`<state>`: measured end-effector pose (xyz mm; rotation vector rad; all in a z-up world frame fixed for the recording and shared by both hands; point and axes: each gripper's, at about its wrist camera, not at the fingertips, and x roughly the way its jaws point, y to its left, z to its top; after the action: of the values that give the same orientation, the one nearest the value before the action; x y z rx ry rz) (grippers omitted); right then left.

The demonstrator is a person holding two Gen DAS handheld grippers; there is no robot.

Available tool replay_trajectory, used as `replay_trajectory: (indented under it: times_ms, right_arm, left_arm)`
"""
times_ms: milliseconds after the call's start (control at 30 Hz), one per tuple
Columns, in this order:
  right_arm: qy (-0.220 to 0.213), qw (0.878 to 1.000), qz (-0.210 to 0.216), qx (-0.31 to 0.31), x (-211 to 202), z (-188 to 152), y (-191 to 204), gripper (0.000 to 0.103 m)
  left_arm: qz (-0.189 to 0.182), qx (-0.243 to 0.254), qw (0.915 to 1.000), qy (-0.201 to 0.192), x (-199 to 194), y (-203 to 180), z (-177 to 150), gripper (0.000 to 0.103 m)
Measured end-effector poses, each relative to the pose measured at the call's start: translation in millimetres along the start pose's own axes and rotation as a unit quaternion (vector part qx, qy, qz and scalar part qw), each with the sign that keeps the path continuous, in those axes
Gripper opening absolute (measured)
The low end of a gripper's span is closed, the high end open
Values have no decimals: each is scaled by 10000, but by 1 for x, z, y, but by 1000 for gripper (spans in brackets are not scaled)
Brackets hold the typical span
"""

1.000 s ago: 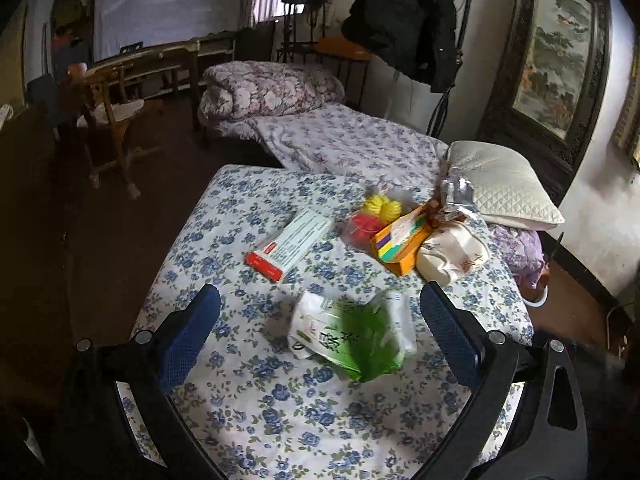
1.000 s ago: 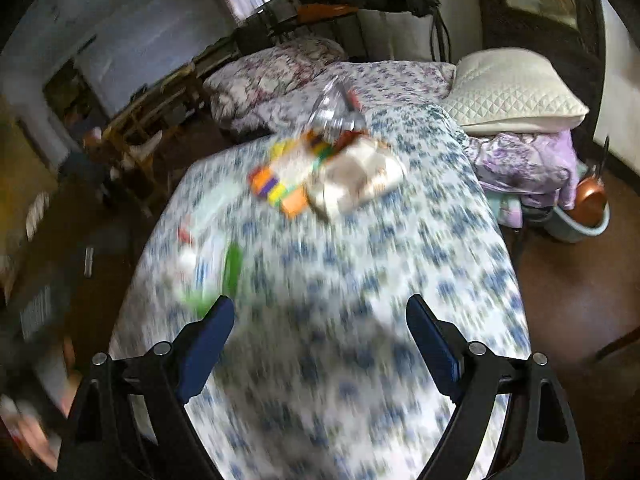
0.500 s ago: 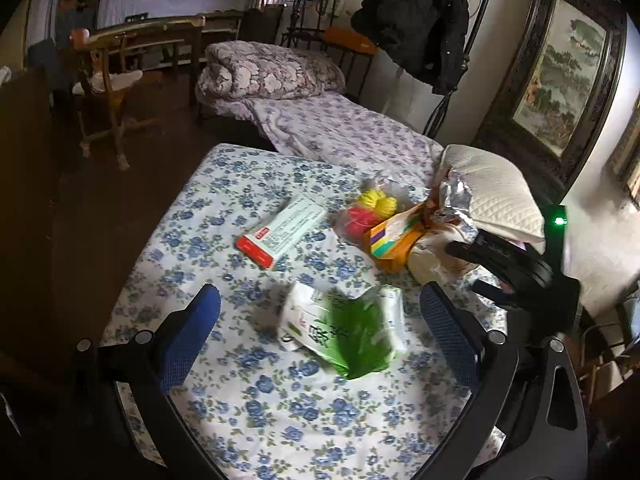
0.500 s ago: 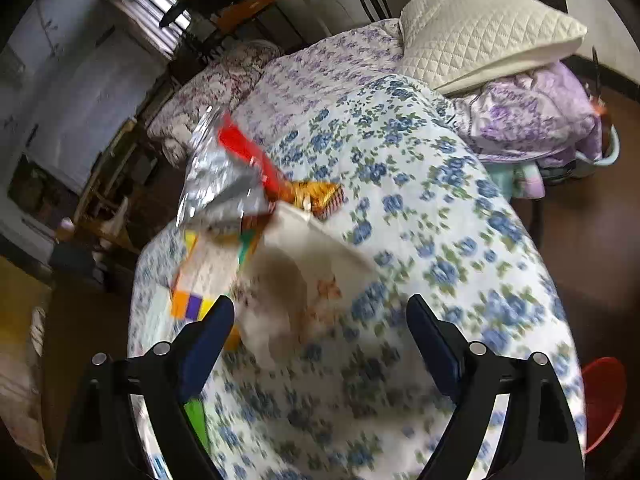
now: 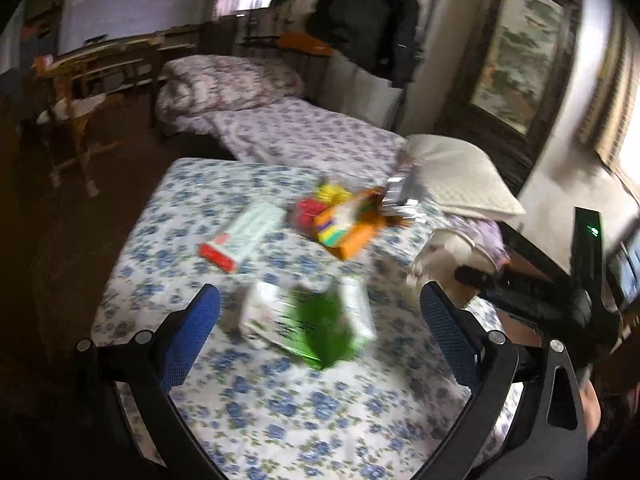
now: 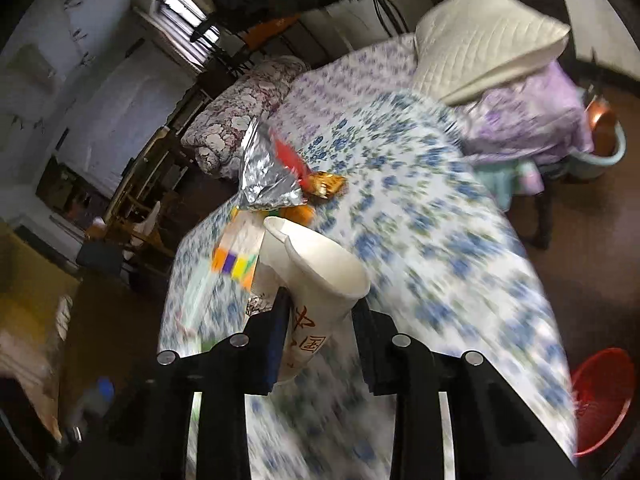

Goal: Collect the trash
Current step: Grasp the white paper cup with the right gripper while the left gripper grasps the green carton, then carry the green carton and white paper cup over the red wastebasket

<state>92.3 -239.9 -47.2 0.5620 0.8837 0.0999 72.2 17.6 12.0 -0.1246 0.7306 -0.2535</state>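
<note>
While the right claw [image 6: 320, 320] is closing on the crushed paper cup [image 6: 312, 276], squeeze gently, lift clear; left claw [image 5: 320, 320] hangs open, empty, above the green wrapper [image 5: 312, 320].

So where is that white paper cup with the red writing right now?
In the right wrist view, the white paper cup with red writing sits squashed between the closing right gripper's fingers, above the blue-flowered bedsheet.

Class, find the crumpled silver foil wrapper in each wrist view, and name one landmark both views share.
Left wrist view: the crumpled silver foil wrapper sits right of centre, just behind the orange cardboard box.
Right wrist view: it stands upper centre-left, beyond the white paper cup between the closing jaws.
Shared landmark: the cream quilted pillow.
</note>
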Motion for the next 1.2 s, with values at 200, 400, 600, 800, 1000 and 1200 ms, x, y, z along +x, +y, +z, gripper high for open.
replay_trajectory:
  times_ms: [200, 400, 600, 800, 1000, 1200]
  right_arm:
    - [-20, 9996, -65, -263, -8, -7, 4, 32]
    - [125, 9998, -54, -157, -4, -8, -1, 32]
    - [200, 9997, -125, -10, 4, -6, -10, 32]
    - [376, 9992, -144, -32, 16, -8, -7, 33]
    - [409, 9991, -78, 0, 18, -8, -8, 33]
    - [256, 9996, -54, -47, 12, -8, -3, 32]
  left_arm:
    - [439, 877, 9951, 145, 24, -50, -9, 96]
    - [918, 1146, 9869, 664, 69, -60, -19, 95]
    - [883, 701, 9870, 1148, 95, -36, -21, 30]
    - [465, -31, 9971, 596, 56, -12, -13, 30]
    - [150, -469, 9978, 445, 40, 3, -8, 30]
    - [-116, -619, 9975, 320, 30, 6, -5, 30]
